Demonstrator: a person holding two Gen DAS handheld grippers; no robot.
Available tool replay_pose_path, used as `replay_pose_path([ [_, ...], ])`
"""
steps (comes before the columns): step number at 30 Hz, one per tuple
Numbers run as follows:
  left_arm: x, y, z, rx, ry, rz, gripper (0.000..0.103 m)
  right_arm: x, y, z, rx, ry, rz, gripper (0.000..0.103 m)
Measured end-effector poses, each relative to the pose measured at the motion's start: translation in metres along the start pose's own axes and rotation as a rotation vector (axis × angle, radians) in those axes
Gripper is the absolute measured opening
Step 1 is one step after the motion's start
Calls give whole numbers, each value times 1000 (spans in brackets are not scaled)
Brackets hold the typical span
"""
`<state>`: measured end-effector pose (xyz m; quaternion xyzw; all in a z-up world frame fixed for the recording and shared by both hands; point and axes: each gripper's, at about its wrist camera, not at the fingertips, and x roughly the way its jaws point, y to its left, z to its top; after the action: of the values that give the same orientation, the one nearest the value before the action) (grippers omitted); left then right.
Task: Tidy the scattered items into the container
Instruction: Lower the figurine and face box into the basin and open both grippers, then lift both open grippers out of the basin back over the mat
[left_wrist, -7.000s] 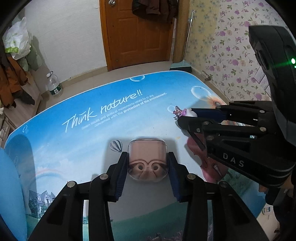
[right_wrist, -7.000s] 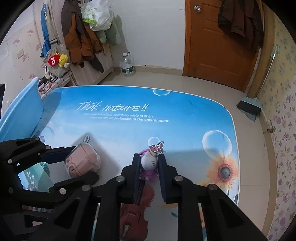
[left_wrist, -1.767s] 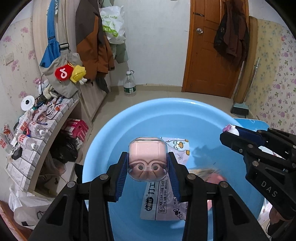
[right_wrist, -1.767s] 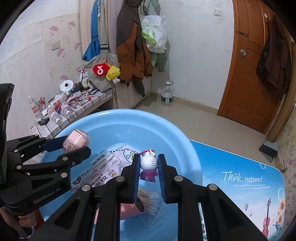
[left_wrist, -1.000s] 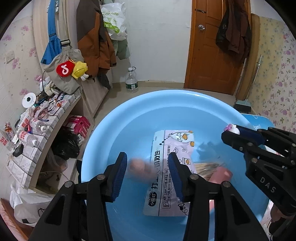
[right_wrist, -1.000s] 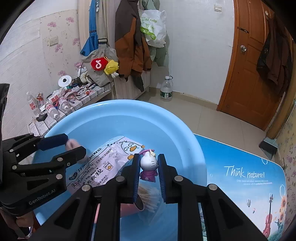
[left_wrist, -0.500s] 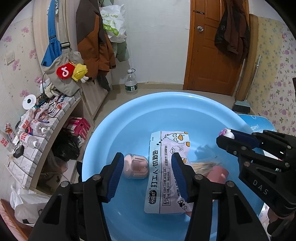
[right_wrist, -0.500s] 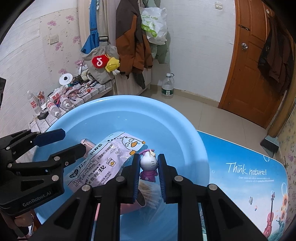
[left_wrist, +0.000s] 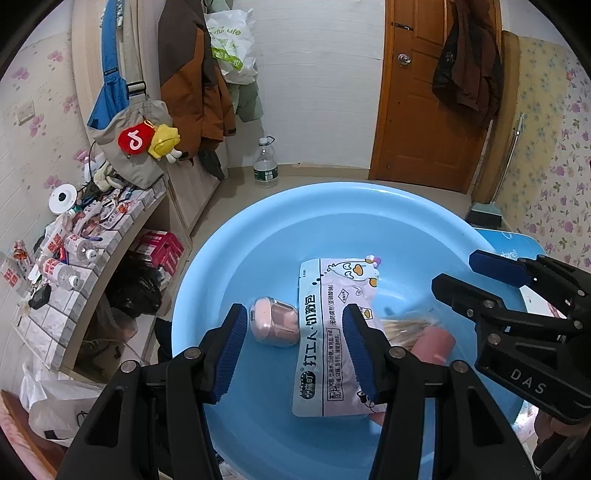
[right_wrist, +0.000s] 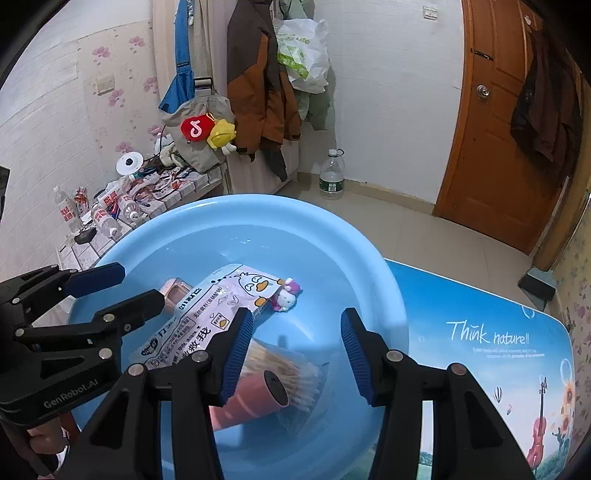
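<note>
Your right gripper (right_wrist: 297, 338) has just let go: its jaws, a moment ago pinching the cat figurine (right_wrist: 285, 295), now stand spread, and the figurine lies ahead of them in the blue basin (right_wrist: 373, 254), against the snack pouch (right_wrist: 207, 310). Your left gripper (left_wrist: 293, 338) is spread too, the pink case (left_wrist: 275, 325) lying between its jaws. Both items look delivered; both grippers hang above the basin, angled down.

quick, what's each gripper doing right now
Left gripper: open, holding nothing, above the blue basin.
Right gripper: open, holding nothing, above the same basin.
</note>
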<state>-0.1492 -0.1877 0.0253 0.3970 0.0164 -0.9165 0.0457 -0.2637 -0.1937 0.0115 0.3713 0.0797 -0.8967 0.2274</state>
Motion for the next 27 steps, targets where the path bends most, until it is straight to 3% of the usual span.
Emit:
replay_pose_path([
  [27,-44,-17,-8,-6,-44,1,63,-67,-36,-31,61,-40,-19,51],
])
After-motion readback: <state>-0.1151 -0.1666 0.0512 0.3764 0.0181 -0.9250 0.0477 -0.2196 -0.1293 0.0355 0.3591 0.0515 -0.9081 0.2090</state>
